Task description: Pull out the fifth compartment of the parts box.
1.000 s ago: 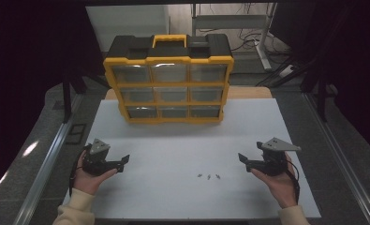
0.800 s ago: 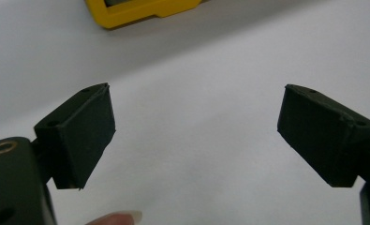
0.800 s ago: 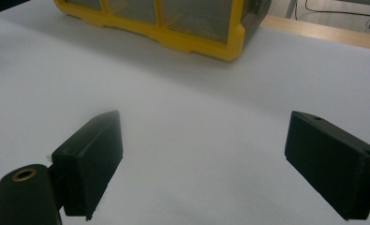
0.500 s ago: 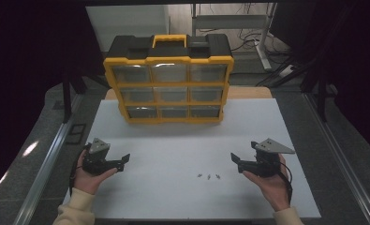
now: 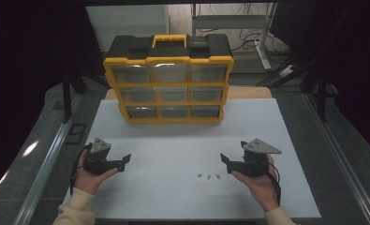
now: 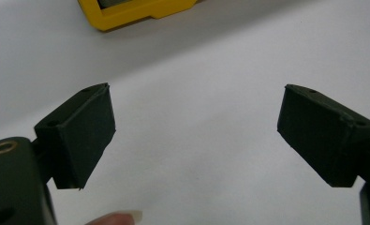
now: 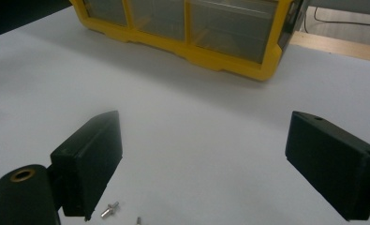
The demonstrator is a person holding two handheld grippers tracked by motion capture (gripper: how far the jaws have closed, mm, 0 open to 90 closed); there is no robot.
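A yellow and black organizer case (image 5: 168, 79) with clear drawers stands upright at the far middle of the white table (image 5: 182, 140). Three small metal screws (image 5: 208, 176) lie on the table near the front. My right gripper (image 5: 224, 159) hovers just right of the screws, jaws wide open and empty; in the right gripper view one screw (image 7: 108, 209) lies by the left jaw. My left gripper (image 5: 125, 159) rests at the front left, open and empty, pointing right. The case's lower corner (image 6: 126, 11) appears at the top of the left gripper view.
A wooden strip (image 5: 253, 92) runs behind the table at the case's right. Metal rails (image 5: 51, 154) flank the table on both sides. Cables and a metal stand (image 5: 262, 33) sit on the floor beyond.
My right gripper has moved left toward the screws. The left gripper has stayed in place.
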